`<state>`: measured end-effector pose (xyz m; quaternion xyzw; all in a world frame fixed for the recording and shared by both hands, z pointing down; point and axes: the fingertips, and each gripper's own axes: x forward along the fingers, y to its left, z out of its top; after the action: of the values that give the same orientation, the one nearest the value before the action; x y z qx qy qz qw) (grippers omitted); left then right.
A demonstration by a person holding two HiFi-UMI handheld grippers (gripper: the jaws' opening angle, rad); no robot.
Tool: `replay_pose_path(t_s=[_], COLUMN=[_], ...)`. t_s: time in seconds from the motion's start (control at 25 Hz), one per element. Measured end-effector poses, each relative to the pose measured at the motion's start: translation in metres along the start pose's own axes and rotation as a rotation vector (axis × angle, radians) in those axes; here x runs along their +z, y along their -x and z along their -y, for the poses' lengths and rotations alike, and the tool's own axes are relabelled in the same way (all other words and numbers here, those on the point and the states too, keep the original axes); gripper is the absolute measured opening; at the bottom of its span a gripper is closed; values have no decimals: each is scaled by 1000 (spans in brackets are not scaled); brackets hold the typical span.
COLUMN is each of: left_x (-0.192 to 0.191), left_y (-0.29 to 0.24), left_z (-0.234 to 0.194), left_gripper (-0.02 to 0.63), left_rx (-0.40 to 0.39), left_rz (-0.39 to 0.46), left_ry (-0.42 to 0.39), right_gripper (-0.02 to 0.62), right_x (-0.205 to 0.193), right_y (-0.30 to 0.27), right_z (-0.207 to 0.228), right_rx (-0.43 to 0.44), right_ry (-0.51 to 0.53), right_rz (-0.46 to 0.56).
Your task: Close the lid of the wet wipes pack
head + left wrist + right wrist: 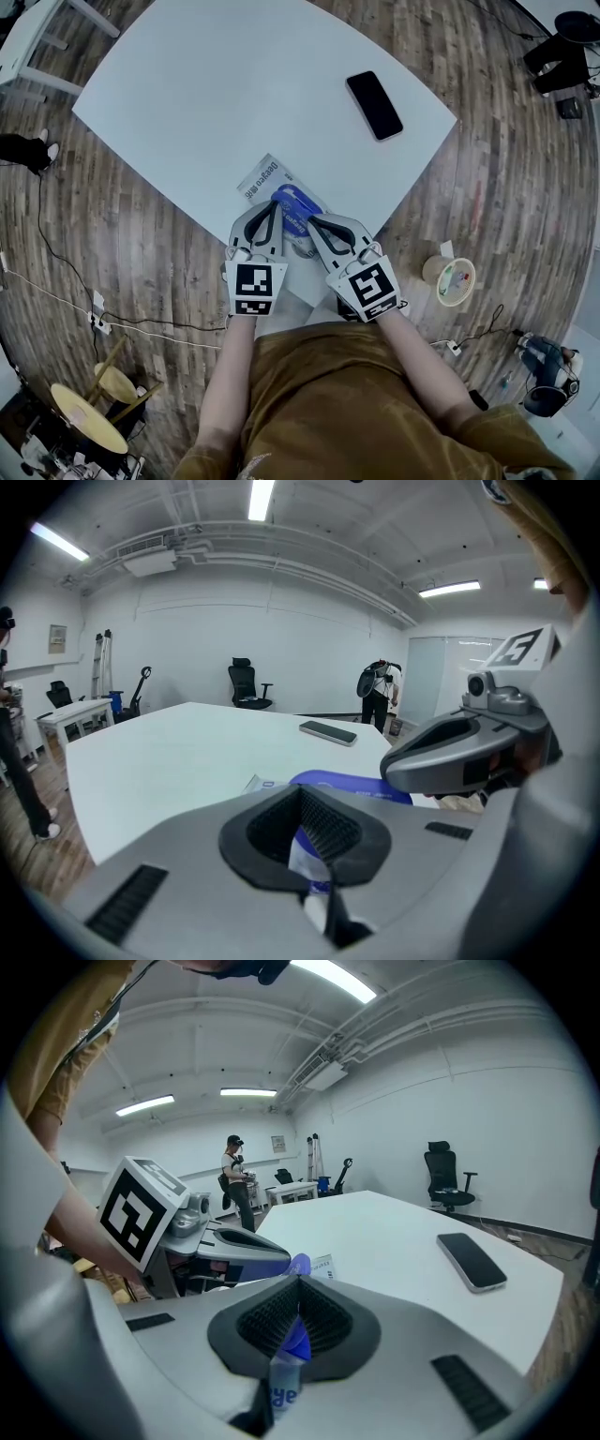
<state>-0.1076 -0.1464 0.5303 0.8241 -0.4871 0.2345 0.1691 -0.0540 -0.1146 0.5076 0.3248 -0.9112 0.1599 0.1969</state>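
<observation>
The wet wipes pack [267, 178] is white with a blue lid [296, 203] and lies at the near edge of the white table [234, 84]. My left gripper [273, 208] is shut on the pack's near left side, where white and blue wrapper [302, 853] shows between its jaws [305, 808]. My right gripper [315, 223] is shut on the near right side, with a blue and white fold [292, 1340] pinched between its jaws [298, 1299]. The grippers hide the pack's near half. I cannot tell whether the lid [354, 786] is lifted or flat.
A black phone [374, 105] lies at the table's far right. On the wooden floor are a tape roll [449, 280] to the right, cables and a round stool [90, 416] to the left. A person [379, 694] stands beyond the table.
</observation>
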Motion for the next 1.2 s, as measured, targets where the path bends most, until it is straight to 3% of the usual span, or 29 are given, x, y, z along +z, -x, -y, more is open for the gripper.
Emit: replay_pose_path(t_s=[1.2], left_x=[-17], left_y=[-17], left_z=[15], left_gripper=[6], left_rx=[-88], left_rz=[-59], left_ry=[-30], right_gripper=[9], right_x=[-37], right_y=[-11], right_z=[28], right_rx=[-89], right_ry=[-19], right_rz=[-109])
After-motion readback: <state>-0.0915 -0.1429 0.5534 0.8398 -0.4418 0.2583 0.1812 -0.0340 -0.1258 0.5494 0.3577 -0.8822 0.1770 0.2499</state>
